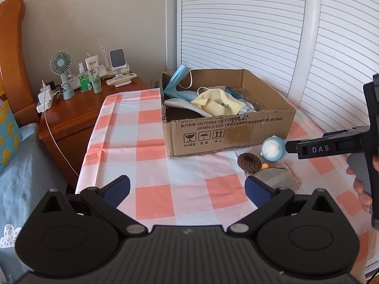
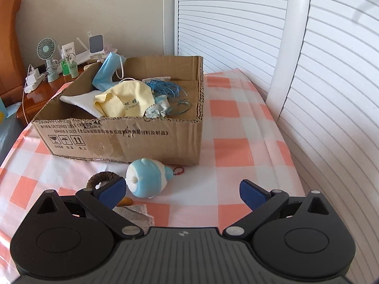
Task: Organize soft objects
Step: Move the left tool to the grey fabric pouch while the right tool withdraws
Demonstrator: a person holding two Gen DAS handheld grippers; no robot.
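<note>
While the checked tablecloth [image 1: 151, 189] spreads pink and white across the whole work surface, the cardboard box [image 2: 123, 139] sits toward its far side, already holding a blue face mask [image 2: 106, 73], a yellow lens cloth [image 2: 125, 101], a white cloth and a tangle of blue string. Left outside, just beside the box's near wall: a blue-and-white plush toy [image 2: 145, 181], a brown scrunchie [image 1: 248, 163] close beside it, and a grey folded mask [image 1: 277, 177] nearest the camera. Left gripper [image 1: 187, 189] hangs over bare cloth, jaws spread wide, nothing between them. Right gripper [image 2: 181, 191] likewise gapes wide and empty, low over the table, its left finger close to the plush and partly covering the scrunchie. Judgement: plush is next. Risks: rounded, squashy body may squirt sideways if the fingers close off-centre; its small red cord could snag; the left finger may catch the scrunchie too and drag both; a low carry may clip the box's wall.
</note>
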